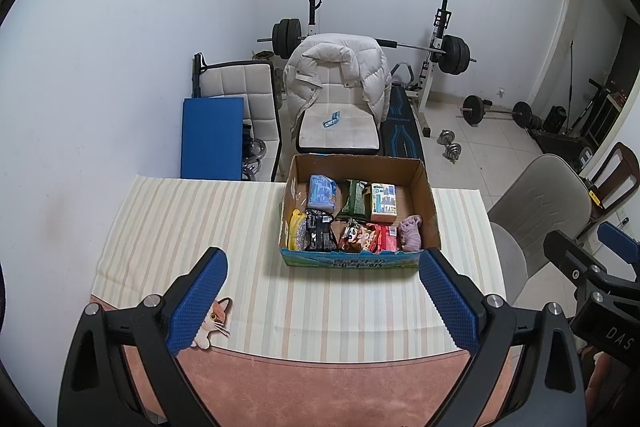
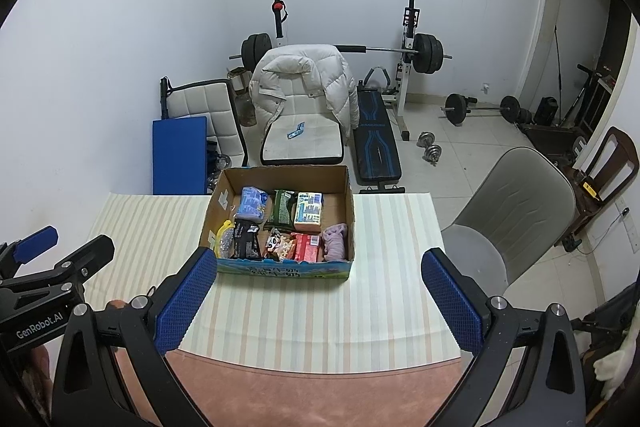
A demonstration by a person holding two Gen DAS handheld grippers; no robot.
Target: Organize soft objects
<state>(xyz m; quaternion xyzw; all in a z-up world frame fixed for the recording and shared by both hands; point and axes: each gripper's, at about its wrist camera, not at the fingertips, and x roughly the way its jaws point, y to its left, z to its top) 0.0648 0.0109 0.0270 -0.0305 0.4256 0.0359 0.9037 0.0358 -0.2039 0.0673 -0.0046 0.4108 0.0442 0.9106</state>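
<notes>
Cardboard box [image 2: 280, 223] stands on the table [image 2: 280, 315], ahead of both grippers: ahead and slightly right of the left gripper [image 1: 320, 303], ahead and slightly left of the right gripper [image 2: 316, 303]. Packets [image 2: 276, 227] lie inside it. Chair with jacket [image 2: 304, 107] stands behind the box.

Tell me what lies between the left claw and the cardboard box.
Only bare striped tablecloth lies between the open left claw and the cardboard box; the left wrist view shows this. A cat figure sits beside the left finger, off that path.
</notes>
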